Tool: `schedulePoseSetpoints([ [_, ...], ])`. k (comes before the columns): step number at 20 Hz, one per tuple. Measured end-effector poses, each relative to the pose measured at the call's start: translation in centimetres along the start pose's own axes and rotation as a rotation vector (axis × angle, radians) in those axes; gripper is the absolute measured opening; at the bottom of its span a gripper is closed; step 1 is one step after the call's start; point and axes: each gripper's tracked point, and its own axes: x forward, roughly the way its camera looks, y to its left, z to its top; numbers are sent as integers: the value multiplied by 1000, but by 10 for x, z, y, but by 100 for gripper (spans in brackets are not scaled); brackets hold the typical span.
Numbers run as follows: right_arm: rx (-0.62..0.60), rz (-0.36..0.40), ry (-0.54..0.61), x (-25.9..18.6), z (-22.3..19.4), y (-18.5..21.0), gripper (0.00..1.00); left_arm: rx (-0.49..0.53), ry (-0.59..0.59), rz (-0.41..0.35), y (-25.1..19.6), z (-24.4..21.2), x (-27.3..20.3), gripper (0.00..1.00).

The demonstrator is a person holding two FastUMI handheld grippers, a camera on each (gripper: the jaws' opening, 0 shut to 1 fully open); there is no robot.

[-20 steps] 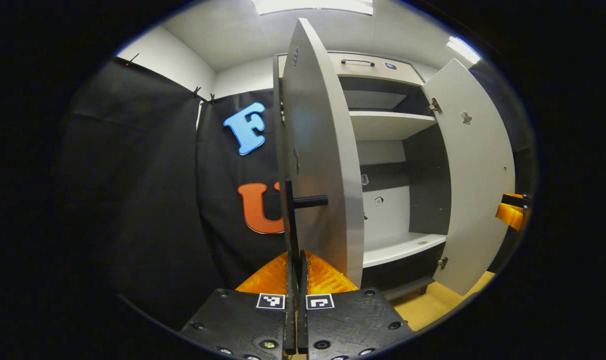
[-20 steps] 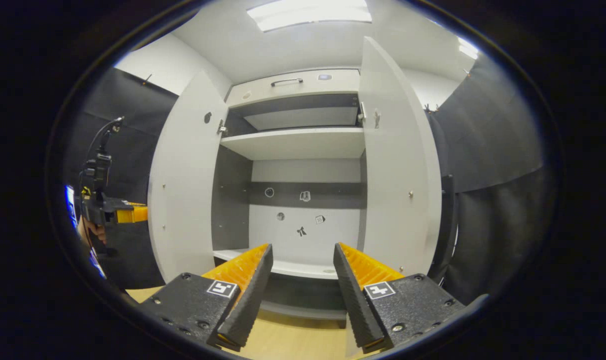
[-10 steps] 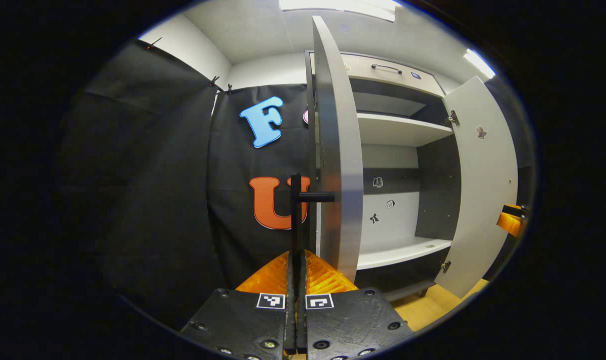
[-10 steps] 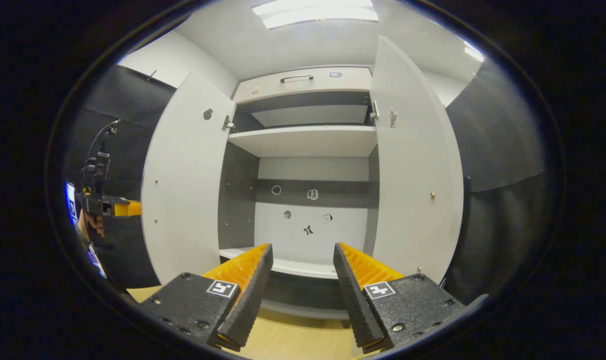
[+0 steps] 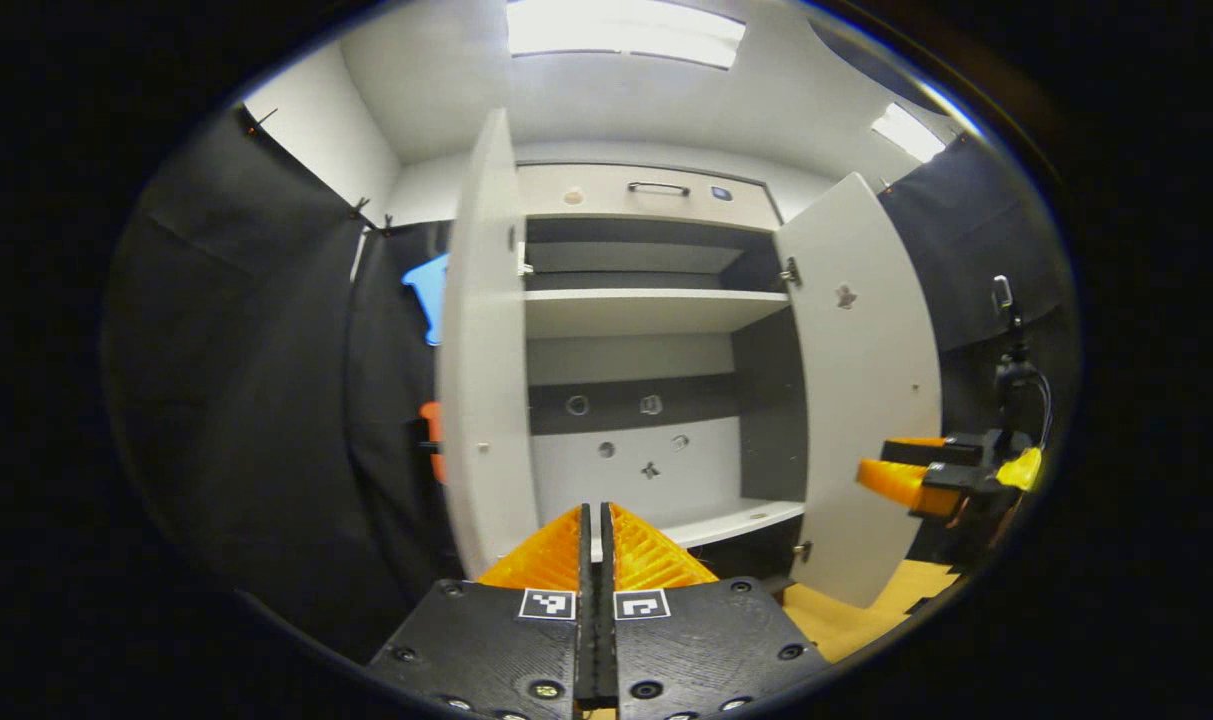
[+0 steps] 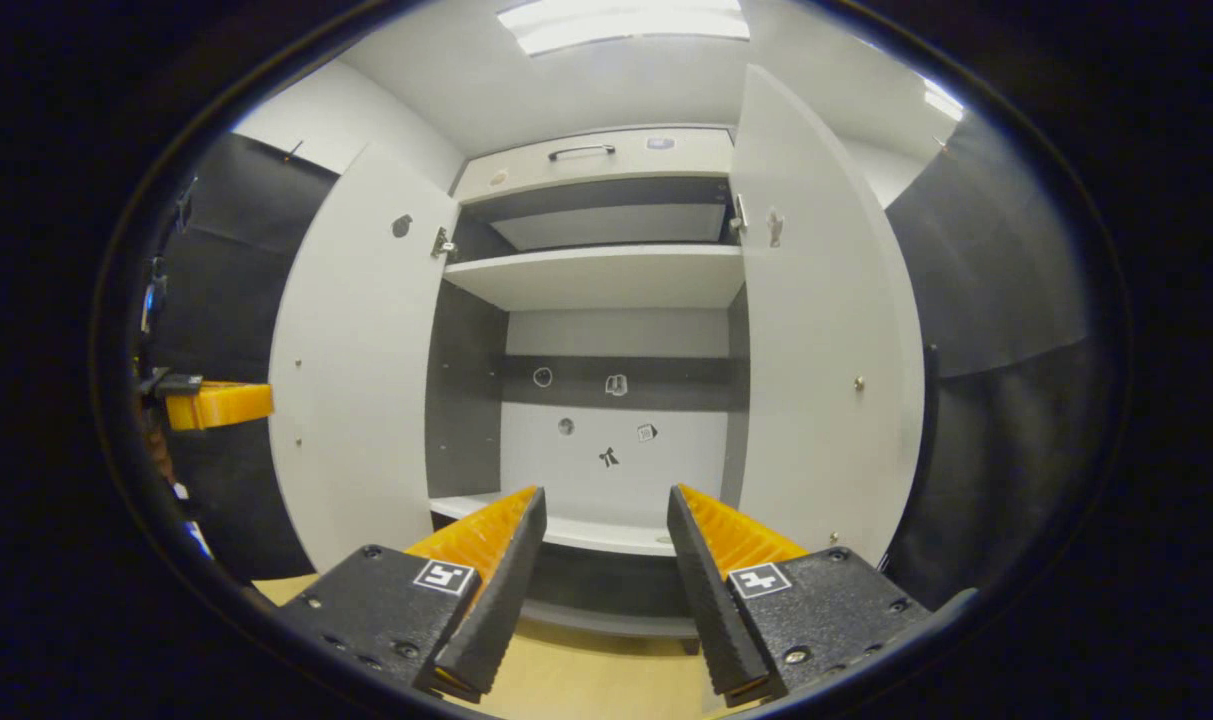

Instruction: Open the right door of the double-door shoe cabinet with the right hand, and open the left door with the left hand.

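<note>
Pale grey panels of the shoe cabinet stand swung out on both sides, so its shelf is in full sight. Seen from that cabinet, the left door and the right door are both turned well away from the opening, probably because the task asks exactly this. In front of the cabinet the left gripper has its fingers pressed together on nothing, free of the door. The right gripper waits with a wide gap, holding nothing. I judge the task nearly done.

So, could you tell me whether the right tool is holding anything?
No, the right tool stands open before the open cabinet, nothing between its fingers.
</note>
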Motion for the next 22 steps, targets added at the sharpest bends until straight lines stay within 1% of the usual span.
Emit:
schedulePoseSetpoints([
  [1,7,-1,-7,-1,-1,-3,78,-24,-5,6,-10,-10,10,0],
  [2,12,-5,-9,-2,-4,-5,78,-27,-8,36,-12,-21,19,0],
  [3,21,-6,-15,-3,-9,-7,78,-12,-10,80,-11,-31,25,12],
  [4,29,-11,-24,-4,-12,-9,78,15,-21,113,-10,-43,37,24],
  [5,34,-18,-32,-5,-15,-12,78,30,-24,136,-10,-54,40,35],
  [6,33,-26,-36,-5,-20,-16,78,34,-28,153,-11,-64,44,36],
  [7,26,-38,-33,-5,-26,-21,78,30,-27,163,-15,-72,45,40],
  [8,13,-48,-34,-4,-33,-25,78,26,-39,162,-21,-77,46,41],
  [10,-17,-59,-44,-4,-44,-28,80,40,-92,184,-29,-77,37,97],
  [12,-45,-91,-32,-1,-59,-32,80,85,-139,209,-31,-69,36,96],
  [13,-49,-107,-21,0,-67,-32,80,111,-148,209,-34,-68,35,96],
  [15,-24,-104,-9,0,-75,-29,80,142,-152,211,-39,-67,32,96],
  [18,19,-84,-4,1,-77,-24,80,115,-132,197,-42,-72,31,95],
  [19,23,-81,-12,2,-74,-23,82,103,-124,194,-43,-76,32,95],
  [22,22,-75,-20,4,-70,-21,82,80,-76,203,-39,-90,33,95],
])
